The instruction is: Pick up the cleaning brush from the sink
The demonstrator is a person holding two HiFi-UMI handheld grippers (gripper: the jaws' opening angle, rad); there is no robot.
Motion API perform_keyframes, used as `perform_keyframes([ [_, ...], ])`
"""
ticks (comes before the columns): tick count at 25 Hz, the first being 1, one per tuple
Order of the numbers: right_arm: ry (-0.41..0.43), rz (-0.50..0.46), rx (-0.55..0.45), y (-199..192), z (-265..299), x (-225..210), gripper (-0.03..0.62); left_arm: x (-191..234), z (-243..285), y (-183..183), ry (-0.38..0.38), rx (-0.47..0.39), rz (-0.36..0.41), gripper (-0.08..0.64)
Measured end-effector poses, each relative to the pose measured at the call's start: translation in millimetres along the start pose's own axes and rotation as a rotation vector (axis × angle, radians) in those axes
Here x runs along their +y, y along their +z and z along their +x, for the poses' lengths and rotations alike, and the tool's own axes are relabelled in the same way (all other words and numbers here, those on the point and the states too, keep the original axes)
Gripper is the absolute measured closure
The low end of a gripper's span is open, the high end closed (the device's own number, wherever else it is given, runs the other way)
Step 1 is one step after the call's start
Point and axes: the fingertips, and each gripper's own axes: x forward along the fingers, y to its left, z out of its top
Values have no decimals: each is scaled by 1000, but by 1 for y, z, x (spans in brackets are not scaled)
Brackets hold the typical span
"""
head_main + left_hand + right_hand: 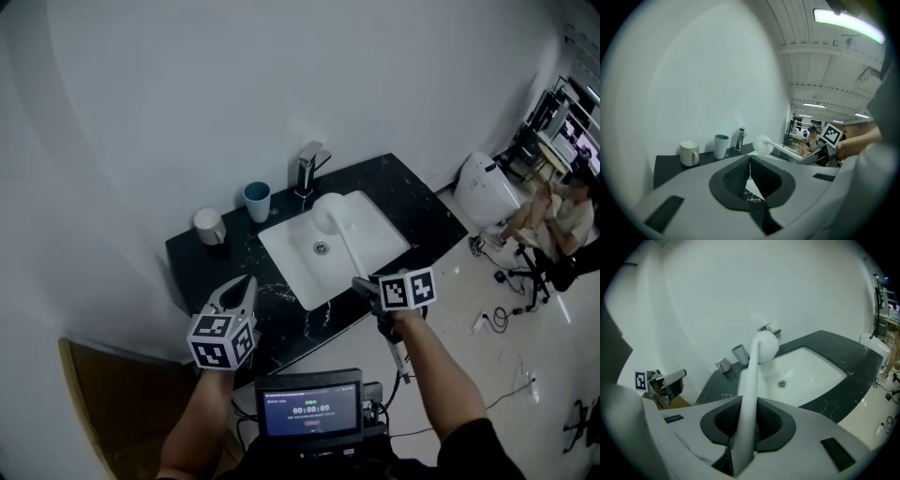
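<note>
The right gripper (743,425) has its 2 fingers shut tight on the white handle of the cleaning brush (763,347). The round brush head is up over the far side of the sink (375,239). The left gripper (749,161) has its fingers closed together on nothing, above the desk (187,258).

cleaning brush (330,214): one
sink (281,248): one
faucet (307,169): one
white mug (209,226): one
teal cup (256,201): one
black countertop (417,206): one
grippers: two, left gripper (246,283), right gripper (360,283)
timer screen (310,408): one
seated person (562,216): one
</note>
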Motion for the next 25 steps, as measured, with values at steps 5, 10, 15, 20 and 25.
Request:
perform_keyframes([
  [5,79,-95,-140,-2,-64,16,532,-31,-41,16,118,-160,-29,557],
  [10,152,-264,-221,3,-126,4,532,-98,-51,25,139,-223,-21,557],
  [15,229,-366,-264,11,-188,-19,532,-178,-47,25,186,-242,-5,555],
  [20,292,-377,-305,6,-226,-26,532,-228,-53,24,221,-224,27,556],
  [25,305,-364,-359,8,-242,-27,532,-248,-61,19,215,-208,46,557],
])
